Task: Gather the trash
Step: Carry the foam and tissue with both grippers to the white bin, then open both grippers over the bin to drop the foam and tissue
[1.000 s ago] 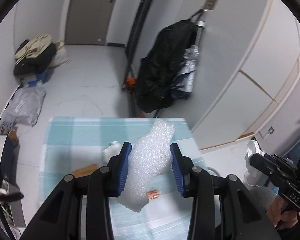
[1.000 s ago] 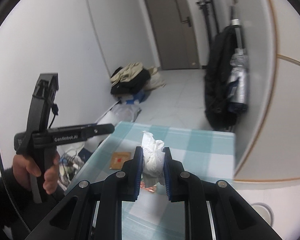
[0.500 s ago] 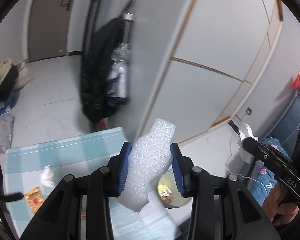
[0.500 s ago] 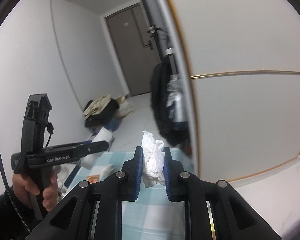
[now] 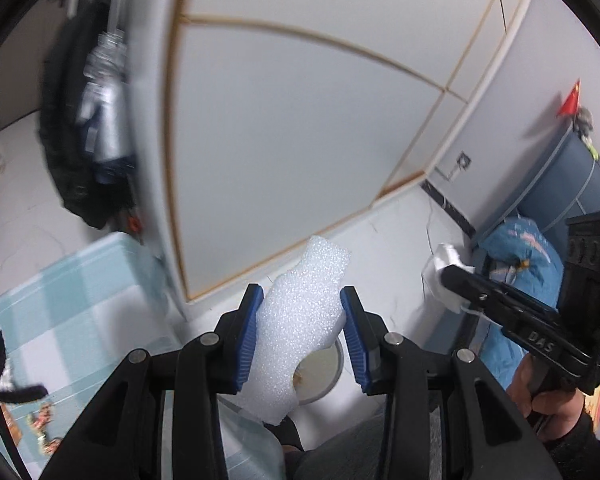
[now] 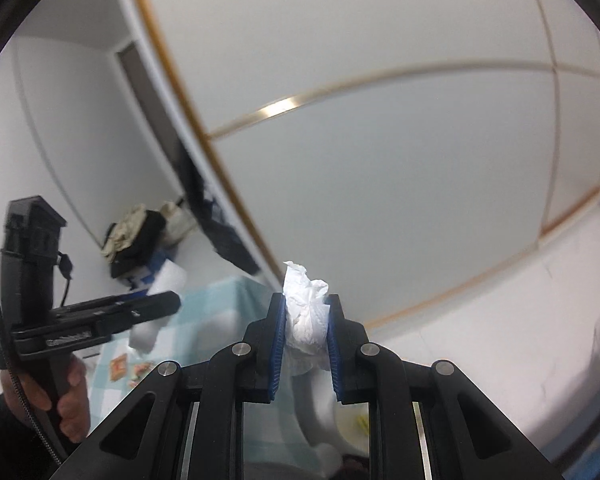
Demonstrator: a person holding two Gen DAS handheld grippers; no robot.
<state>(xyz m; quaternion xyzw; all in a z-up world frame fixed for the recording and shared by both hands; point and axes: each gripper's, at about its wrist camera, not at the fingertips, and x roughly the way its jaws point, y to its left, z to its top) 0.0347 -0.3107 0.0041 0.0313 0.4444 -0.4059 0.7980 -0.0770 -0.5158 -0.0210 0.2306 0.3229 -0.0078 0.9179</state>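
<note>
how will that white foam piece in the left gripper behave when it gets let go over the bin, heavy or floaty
Probably floaty: the foam piece looks airy and bubbly, so light for its size. It seems springy yet stiff enough, standing up past the left gripper without drooping. It may drift or bounce rather than drop straight into the bin below it.

I am reading "DAS" in pale letters on the black body of my right hand-held gripper (image 5: pixel 456 280), off to the right of my left one. The lettering on my left hand-held gripper (image 6: pixel 156 304) is blurring past reading.
</note>
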